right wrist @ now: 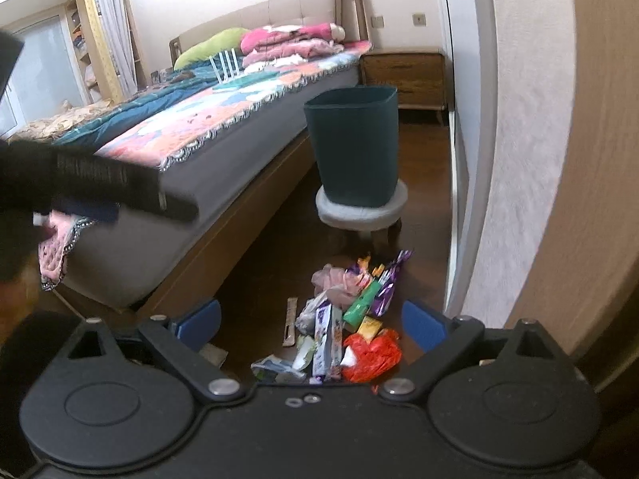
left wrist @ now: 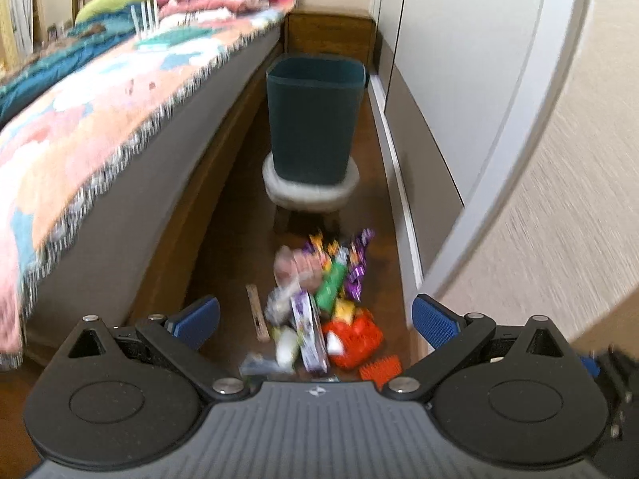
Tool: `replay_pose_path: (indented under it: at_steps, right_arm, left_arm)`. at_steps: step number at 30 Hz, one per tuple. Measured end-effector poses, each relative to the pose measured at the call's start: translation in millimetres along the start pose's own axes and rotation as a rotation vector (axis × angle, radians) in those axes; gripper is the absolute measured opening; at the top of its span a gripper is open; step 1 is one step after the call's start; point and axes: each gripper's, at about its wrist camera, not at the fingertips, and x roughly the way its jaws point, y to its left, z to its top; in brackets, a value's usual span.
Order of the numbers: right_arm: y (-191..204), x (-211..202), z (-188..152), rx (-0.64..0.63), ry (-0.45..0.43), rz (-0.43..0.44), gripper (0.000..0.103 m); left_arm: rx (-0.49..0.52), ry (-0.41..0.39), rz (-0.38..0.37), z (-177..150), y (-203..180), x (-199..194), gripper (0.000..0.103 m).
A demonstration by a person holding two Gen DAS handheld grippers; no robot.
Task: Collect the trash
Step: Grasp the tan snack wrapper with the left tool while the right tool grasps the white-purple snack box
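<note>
**Floor litter, bedside aisle: approach stage, nothing gripped**

Nearest: left gripper (left wrist: 315, 321), blue ribbed pads spread wide, nothing between them; poised above the litter. Right gripper (right wrist: 311, 325), blue pads likewise wide apart and empty, aimed at the same heap.

Just beyond the fingertips, on the dark wooden floor (left wrist: 235, 247): loose pile of mixed wrappers and packets (left wrist: 319, 303). Contents, near to far:
- crumpled orange-red plastic bag (right wrist: 371, 353), right front;
- pale blue-white crushed packet (right wrist: 271, 367), left front;
- tall white-and-purple carton (right wrist: 325, 339), centre;
- flat brown stick-like strip (right wrist: 290, 321), lying apart to the left;
- green sachet (right wrist: 361, 301);
- shiny purple foil wrappers (right wrist: 389, 283), far right;
- pink puffy bundle (right wrist: 333, 279), far side.

Farther: dark teal square plastic bin (left wrist: 315, 119), open-topped, upright on a low round grey-cushioned stool (left wrist: 311, 187), well apart from the pile. Bed with patchwork fringed cover (left wrist: 100, 92) along the left; wooden nightstand (right wrist: 403, 72) behind the bin.

Handling advice, as judgement: take one outlying piece at a time, orange bag or blue-white packet first; lower until pads straddle a raised fold, close firmly on crumpled bulk, not on a flat edge; lift clear before carrying above the bin rim; release only when centred, avoiding a knock to the bin perched on the stool.

Writing and brands: none legible; print on carton and wrappers blurred.
</note>
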Motion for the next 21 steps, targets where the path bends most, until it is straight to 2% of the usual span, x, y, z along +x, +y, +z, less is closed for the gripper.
replay_pose_path:
  at_steps: [4, 7, 15, 21]
  right_arm:
    - [1.1, 23.9, -4.9, -0.001, 0.026, -0.01, 0.098]
    - [3.1, 49.2, -5.0, 0.001, 0.056, -0.005, 0.098]
    - [5.2, 133.6, -1.2, -0.017, 0.093, -0.051, 0.094]
    - [-2.9, 204.2, -2.2, 0.003, 0.164, -0.075, 0.093]
  left_arm:
    - [0.017, -0.054, 0.032, 24.0, 18.8, 26.2, 0.103]
    - [0.012, -0.058, 0.026, 42.9, 37.3, 55.6, 0.103]
    - [0.074, 0.018, -0.007, 81.5, 77.2, 161.5, 0.103]
    - [0.088, 0.099, -0.003, 82.2, 98.2, 256.9, 0.103]
